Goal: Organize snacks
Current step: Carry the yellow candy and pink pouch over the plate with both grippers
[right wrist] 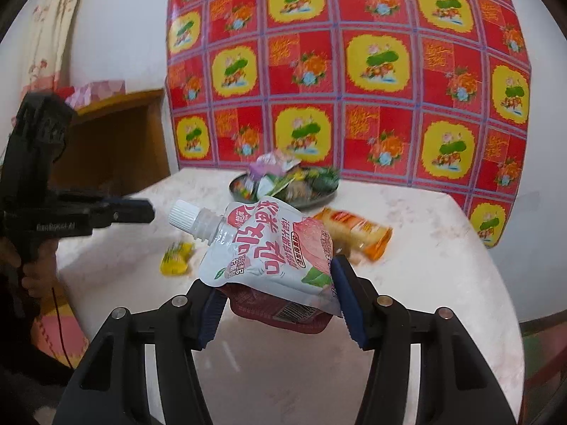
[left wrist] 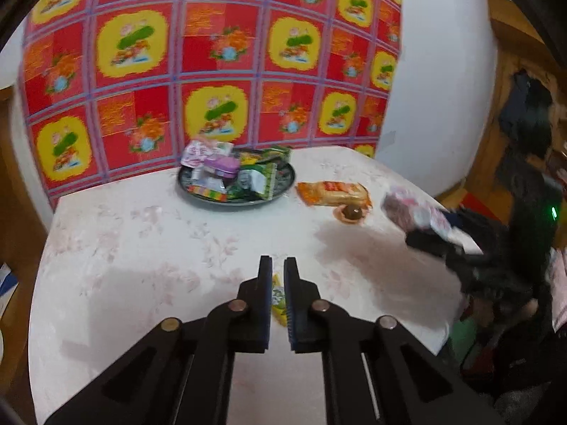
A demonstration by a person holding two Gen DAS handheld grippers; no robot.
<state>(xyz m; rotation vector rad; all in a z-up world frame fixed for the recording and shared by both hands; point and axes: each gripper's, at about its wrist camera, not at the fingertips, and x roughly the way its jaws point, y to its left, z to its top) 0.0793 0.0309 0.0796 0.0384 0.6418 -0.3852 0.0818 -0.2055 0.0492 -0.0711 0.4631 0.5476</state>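
Note:
My right gripper [right wrist: 269, 276] is shut on the base of a white and pink spouted drink pouch [right wrist: 269, 244], which is tilted with its cap up-left and held above the table. In the left wrist view that pouch [left wrist: 407, 209] and the right gripper [left wrist: 425, 237] hover at the table's right edge. My left gripper [left wrist: 277, 260] is shut. A small yellow packet [left wrist: 278, 297] shows through the slit between its fingers. From the right wrist view this yellow packet [right wrist: 176, 258] lies on the table, below and apart from the left gripper [right wrist: 141, 210].
A dark round plate [left wrist: 287, 184] piled with several snack packets sits at the table's back, by the red and yellow patterned cloth. An orange packet [left wrist: 333, 193] and a brown round sweet [left wrist: 352, 211] lie to its right. The white floral table [left wrist: 141, 248] drops off at left and right.

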